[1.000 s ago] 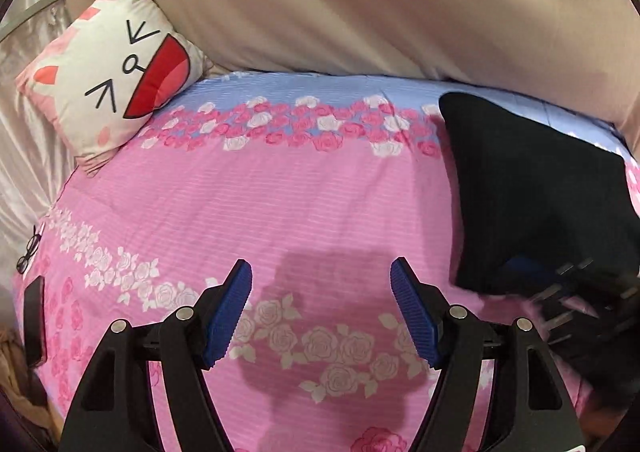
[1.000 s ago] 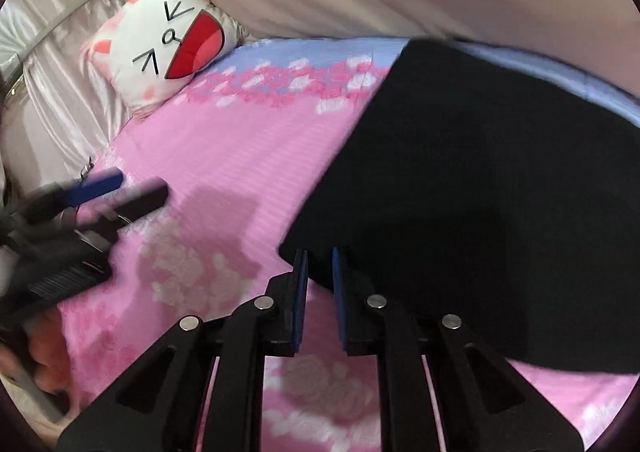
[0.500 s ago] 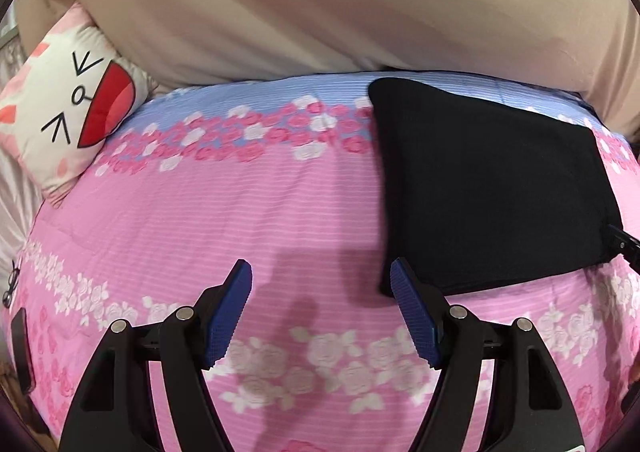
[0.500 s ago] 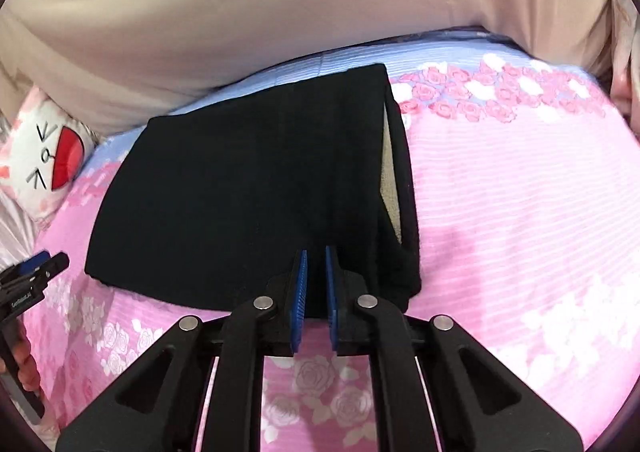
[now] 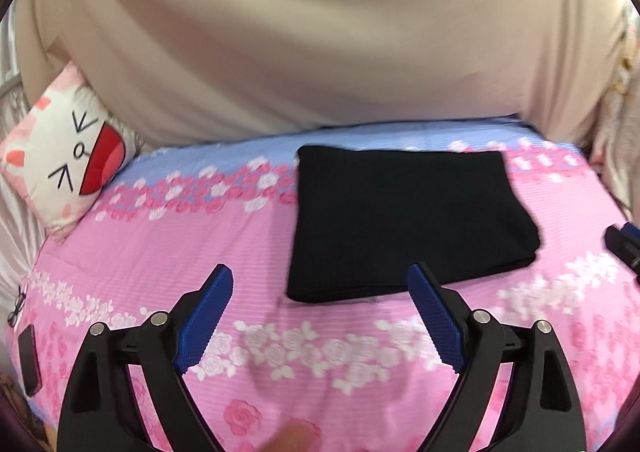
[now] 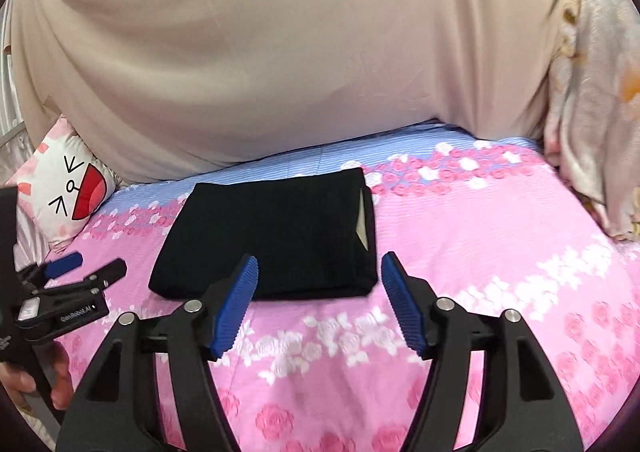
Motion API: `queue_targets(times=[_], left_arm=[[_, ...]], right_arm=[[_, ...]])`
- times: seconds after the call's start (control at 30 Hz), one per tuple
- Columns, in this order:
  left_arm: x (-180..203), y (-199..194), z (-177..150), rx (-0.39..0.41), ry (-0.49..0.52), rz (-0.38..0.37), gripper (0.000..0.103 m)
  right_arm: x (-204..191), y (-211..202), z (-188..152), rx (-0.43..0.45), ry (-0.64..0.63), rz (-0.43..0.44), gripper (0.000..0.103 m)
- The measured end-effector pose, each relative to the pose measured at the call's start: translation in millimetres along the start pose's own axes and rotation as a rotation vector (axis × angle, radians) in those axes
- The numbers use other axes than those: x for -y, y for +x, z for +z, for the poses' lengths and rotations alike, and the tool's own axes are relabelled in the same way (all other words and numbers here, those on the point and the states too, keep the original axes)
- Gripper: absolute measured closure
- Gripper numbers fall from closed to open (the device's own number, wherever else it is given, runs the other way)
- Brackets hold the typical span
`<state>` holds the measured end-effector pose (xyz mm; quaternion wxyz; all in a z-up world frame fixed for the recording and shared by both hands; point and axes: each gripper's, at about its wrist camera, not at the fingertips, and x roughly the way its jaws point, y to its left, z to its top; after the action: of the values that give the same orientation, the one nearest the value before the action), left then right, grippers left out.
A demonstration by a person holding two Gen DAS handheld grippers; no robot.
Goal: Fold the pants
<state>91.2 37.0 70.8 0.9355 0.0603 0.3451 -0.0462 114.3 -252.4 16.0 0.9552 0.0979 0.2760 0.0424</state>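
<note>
Black pants point(image 5: 408, 219) lie folded into a flat, compact rectangle on a pink rose-print bedspread point(image 5: 200, 244), toward the far blue-striped edge. The long axis runs left to right across the bed; a pale lining shows at the right-hand end, seen from the right wrist view. Both tools sit back from the cloth, apart from it, likely because the folding looks finished. The left gripper point(image 5: 320, 316) and right gripper point(image 6: 318, 300) have jaws spread wide, holding nothing. A cat-face pillow point(image 5: 64, 155) rests far left.
</note>
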Motion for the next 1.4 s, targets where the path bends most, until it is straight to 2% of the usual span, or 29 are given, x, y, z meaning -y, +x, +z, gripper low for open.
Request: queue_targets(times=[0.23, 0.3, 0.43, 0.83, 0.93, 1.4], left_arm=[[27.0, -41.9, -14.5, 0.049, 0.028, -0.033, 0.016], [28.9, -47.5, -19.5, 0.051, 0.03, -0.041, 0.016], [27.7, -54.6, -28.8, 0.047, 0.022, -0.049, 0.016], [15.9, -58.0, -41.7, 0.025, 0.001, -0.038, 0.016], [13.4, -57.1, -44.3, 0.02, 0.0, -0.034, 0.016], [4.8, -51.3, -48.3, 0.009, -0.016, -0.006, 0.016]], right_arm=[[-13.2, -31.0, -17.4, 0.035, -0.024, -0.001, 0.032], [-18.1, -35.9, -22.3, 0.038, -0.034, -0.001, 0.026], [-25.1, -43.0, -29.8, 0.042, -0.039, -0.001, 0.025], [-40.8, -49.8, -35.9, 0.057, -0.048, -0.03, 0.022], [-45.4, -48.9, -37.9, 0.055, -0.04, -0.054, 0.018], [-68.4, -34.8, -42.8, 0.039, -0.063, -0.152, 0.014]])
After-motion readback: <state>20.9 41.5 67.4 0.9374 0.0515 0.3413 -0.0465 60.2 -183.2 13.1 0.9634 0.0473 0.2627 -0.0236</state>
